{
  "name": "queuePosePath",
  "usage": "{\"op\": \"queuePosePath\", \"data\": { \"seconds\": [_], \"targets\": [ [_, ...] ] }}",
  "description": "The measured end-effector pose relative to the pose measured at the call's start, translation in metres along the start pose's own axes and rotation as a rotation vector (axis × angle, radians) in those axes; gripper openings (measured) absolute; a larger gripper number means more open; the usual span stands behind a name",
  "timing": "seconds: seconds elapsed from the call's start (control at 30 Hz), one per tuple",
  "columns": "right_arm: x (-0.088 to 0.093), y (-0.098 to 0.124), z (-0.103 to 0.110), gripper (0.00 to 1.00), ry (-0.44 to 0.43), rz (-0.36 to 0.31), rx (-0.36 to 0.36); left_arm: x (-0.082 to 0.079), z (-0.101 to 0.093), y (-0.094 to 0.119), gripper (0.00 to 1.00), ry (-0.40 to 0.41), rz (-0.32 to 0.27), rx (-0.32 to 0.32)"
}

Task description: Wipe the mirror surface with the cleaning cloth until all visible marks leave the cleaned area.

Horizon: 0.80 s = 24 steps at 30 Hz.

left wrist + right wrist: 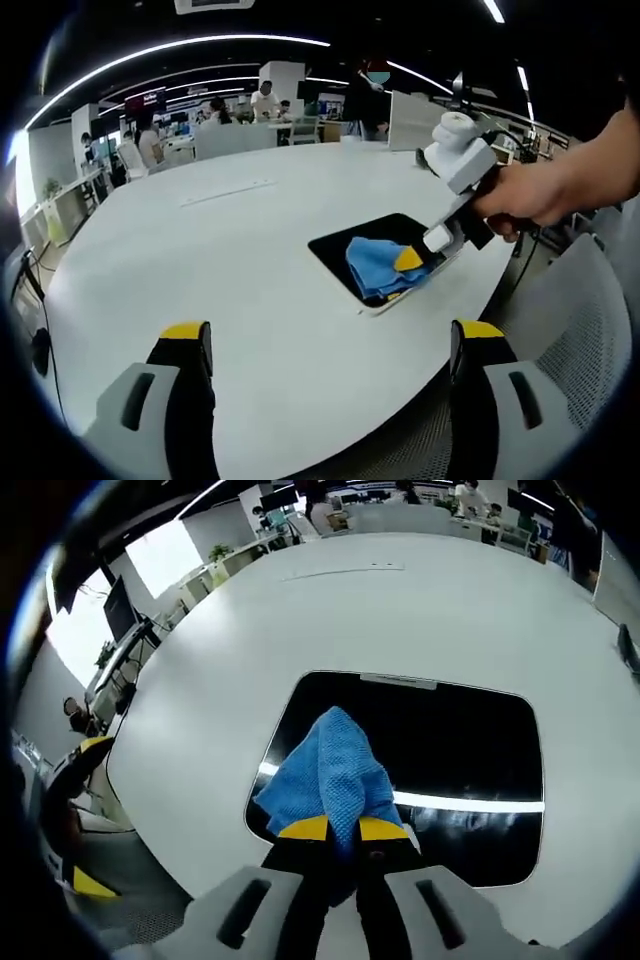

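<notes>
A dark rectangular mirror (460, 750) lies flat on the white table (400, 610); in the left gripper view the mirror (345, 250) sits toward the table's right edge. A blue cleaning cloth (330, 770) rests bunched on the mirror's left part, and my right gripper (343, 830) is shut on its near end. In the left gripper view the right gripper (410, 262) comes in from the right, held by a person's hand, pressing the blue cloth (375, 265) onto the mirror. My left gripper (330, 345) hovers open over the table's near side, holding nothing.
A grey mesh chair (580, 340) stands by the table's right edge. Far behind the table are desks, white chairs (230, 140) and several people. A thin strip (225, 192) lies on the far tabletop. A bright light reflection streaks across the mirror.
</notes>
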State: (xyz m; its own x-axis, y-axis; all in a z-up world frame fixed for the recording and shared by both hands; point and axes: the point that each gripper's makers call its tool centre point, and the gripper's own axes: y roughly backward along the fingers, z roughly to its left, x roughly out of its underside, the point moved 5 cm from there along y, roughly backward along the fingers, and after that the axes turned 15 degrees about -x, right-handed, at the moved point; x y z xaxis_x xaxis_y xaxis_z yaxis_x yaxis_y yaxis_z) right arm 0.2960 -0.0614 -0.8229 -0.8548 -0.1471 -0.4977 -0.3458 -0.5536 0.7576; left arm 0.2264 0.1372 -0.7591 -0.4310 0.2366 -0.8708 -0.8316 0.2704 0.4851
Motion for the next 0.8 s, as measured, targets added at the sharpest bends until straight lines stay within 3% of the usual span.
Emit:
{"op": "queuePosePath", "data": {
  "seconds": [0.13, 0.27, 0.67, 0.7, 0.73, 0.8],
  "targets": [
    [0.005, 0.001, 0.005, 0.03, -0.008, 0.004, -0.014, 0.002, 0.001, 0.0, 0.99, 0.017, 0.025, 0.001],
    [0.01, 0.002, 0.008, 0.03, 0.004, 0.003, -0.023, -0.001, -0.002, 0.002, 0.99, 0.046, 0.01, 0.028],
    [0.016, 0.005, 0.011, 0.03, 0.006, 0.017, -0.038, 0.003, -0.001, -0.001, 0.98, -0.039, 0.019, 0.005],
    [0.017, 0.005, 0.011, 0.03, 0.003, 0.018, -0.04, 0.005, 0.001, -0.002, 0.97, -0.035, 0.036, -0.005],
    [0.018, 0.006, 0.012, 0.03, -0.009, 0.02, -0.044, 0.003, -0.001, -0.001, 0.97, 0.023, 0.041, 0.013],
    [0.02, 0.007, 0.012, 0.03, -0.017, 0.017, -0.047, -0.002, 0.001, 0.0, 0.98, 0.033, 0.012, 0.014]
  ]
}}
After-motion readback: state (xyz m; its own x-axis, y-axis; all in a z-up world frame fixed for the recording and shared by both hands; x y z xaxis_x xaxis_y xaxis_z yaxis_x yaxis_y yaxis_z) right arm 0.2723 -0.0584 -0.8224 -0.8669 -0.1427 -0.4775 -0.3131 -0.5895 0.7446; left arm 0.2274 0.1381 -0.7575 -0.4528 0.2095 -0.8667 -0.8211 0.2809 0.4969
